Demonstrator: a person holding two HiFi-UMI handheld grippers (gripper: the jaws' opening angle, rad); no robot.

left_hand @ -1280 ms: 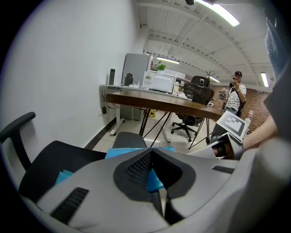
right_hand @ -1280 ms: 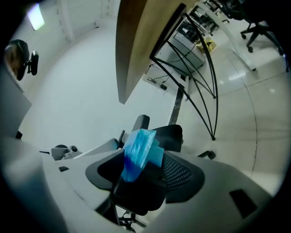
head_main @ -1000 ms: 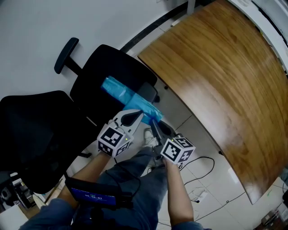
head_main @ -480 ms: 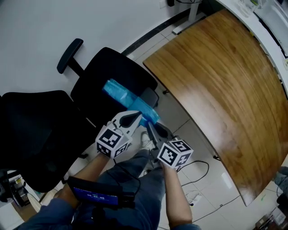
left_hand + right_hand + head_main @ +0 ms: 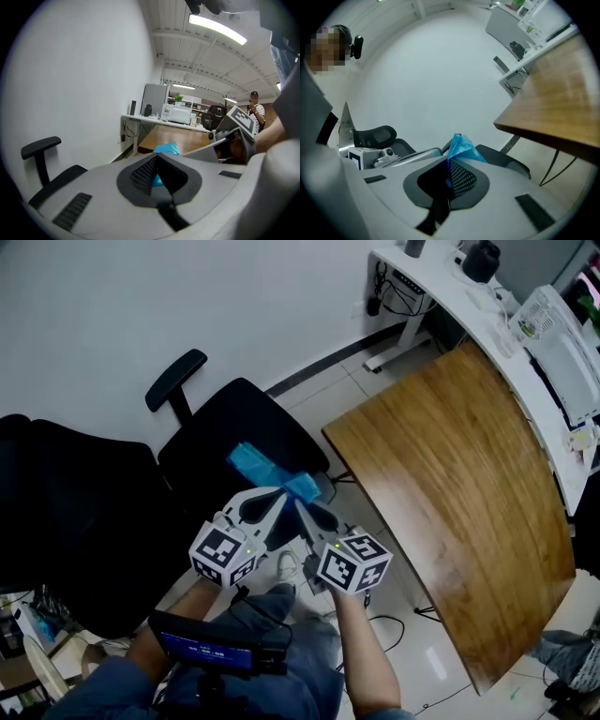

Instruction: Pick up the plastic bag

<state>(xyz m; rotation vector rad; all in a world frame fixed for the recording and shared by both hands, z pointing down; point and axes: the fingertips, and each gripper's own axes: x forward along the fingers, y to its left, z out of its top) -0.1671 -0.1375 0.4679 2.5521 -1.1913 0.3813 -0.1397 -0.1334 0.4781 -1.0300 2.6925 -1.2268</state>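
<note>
The room was evenly lit by a ceiling strip light (image 5: 218, 29). Gripper views were warped and darkened at their rounded edges, with the foreground left blurred.

Both forearms reach forward side by side from the lower edge of the head view. The left gripper (image 5: 277, 502) and the right gripper (image 5: 302, 509) angle inward, so their tips nearly meet. Each pair of jaws is pressed together, pinching a fold of the plastic bag (image 5: 267, 468).

We see a pale tiled floor (image 5: 398, 563) carrying a black office chair (image 5: 234, 423), a second chair (image 5: 70, 512) and a curved wooden worktop (image 5: 450, 484).
</note>
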